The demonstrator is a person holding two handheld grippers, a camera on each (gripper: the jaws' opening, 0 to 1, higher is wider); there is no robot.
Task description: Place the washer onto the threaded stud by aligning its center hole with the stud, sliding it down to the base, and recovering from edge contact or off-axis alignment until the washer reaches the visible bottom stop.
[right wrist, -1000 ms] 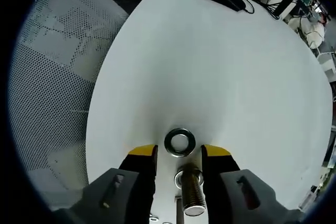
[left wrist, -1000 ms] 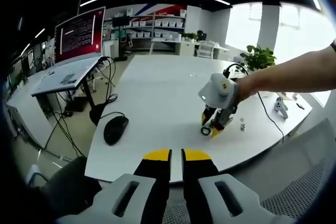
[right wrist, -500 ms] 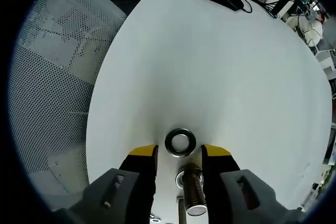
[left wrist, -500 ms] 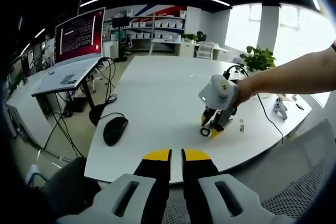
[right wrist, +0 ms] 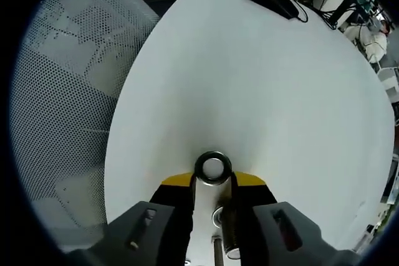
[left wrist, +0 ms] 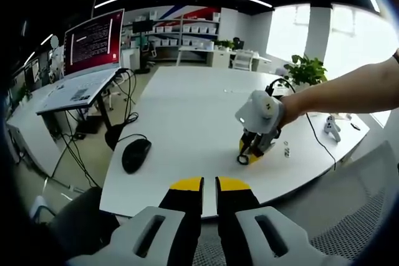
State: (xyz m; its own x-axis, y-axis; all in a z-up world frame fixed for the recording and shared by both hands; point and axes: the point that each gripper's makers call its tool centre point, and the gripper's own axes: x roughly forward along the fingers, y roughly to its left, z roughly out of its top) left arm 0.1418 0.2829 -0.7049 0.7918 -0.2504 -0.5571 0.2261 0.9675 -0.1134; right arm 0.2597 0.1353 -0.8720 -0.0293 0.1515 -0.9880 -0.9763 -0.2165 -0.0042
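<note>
The red screen (left wrist: 95,40) at ten o'clock in the left gripper view carries lines of pale text too small to read; no brand or label can be made out on the task's things. The washer (right wrist: 213,167) is a dark metal ring with a bright centre hole, lying flat on the white table (right wrist: 262,79) just beyond the yellow tips of the right gripper (right wrist: 212,182); its jaws stand narrowly apart, released, gripping nothing, with the threaded stud (right wrist: 228,236) between them toward six o'clock, a steel shaft partly hidden by one jaw. In the left gripper view the left gripper (left wrist: 209,184) sits at six o'clock off the table edge, jaws clenched together on nothing; a black mouse (left wrist: 136,154) lies at nine o'clock.
</note>
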